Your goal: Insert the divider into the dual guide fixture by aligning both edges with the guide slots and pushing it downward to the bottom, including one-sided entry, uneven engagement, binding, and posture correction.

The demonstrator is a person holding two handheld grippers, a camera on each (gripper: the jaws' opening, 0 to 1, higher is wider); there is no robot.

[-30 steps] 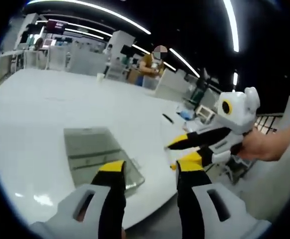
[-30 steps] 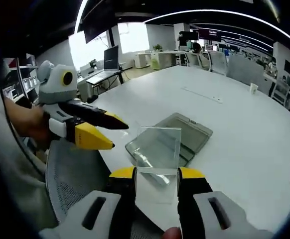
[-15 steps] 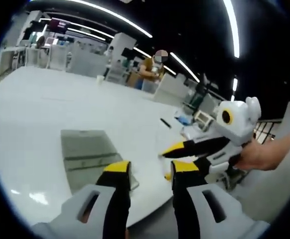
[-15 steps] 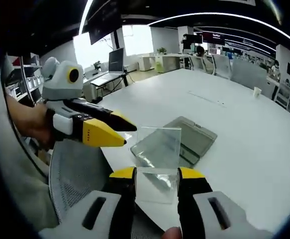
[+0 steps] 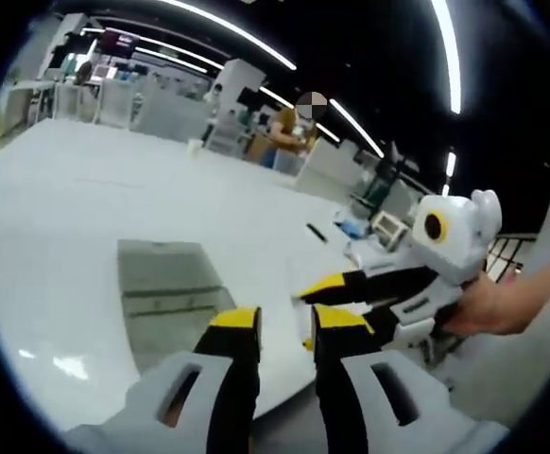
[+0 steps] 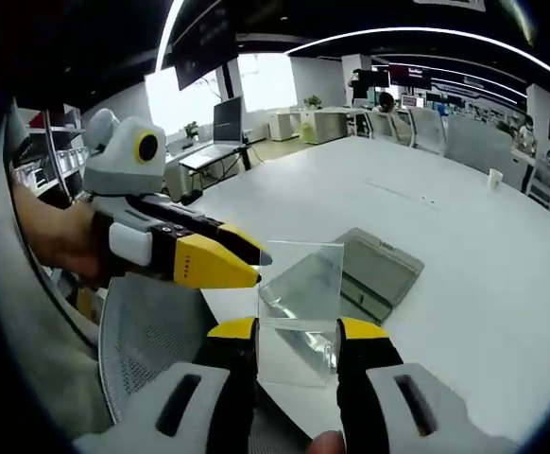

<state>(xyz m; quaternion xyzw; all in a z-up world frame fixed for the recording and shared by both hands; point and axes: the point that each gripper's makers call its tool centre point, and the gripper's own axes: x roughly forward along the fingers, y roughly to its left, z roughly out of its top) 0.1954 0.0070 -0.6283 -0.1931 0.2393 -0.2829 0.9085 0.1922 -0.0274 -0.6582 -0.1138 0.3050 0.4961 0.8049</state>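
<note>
The right gripper holds a clear, square transparent plastic divider upright between its yellow-tipped jaws, pinched along its lower part, above the near edge of the white table; the grey translucent flat tray-like guide fixture lies on that table just beyond and well below the sheet, so insertion is not yet begun. The left gripper has its jaws drawn to a narrow gap with nothing between them, and in the right gripper view its yellow tips sit just beside the divider's upper left corner. The main risk, as I judge it, is a skewed entry: the sheet is gripped low and only from one side, so if it comes down tilted, one edge would catch its slot before the other and bind. The see-through material also makes the edges hard to line up, and a nudge from the left gripper's tips could twist the sheet in the grip. Compared with a second ago, the left gripper's jaws have closed in noticeably and its tips have come closer to the divider, while the right gripper's grasp is unchanged
</note>
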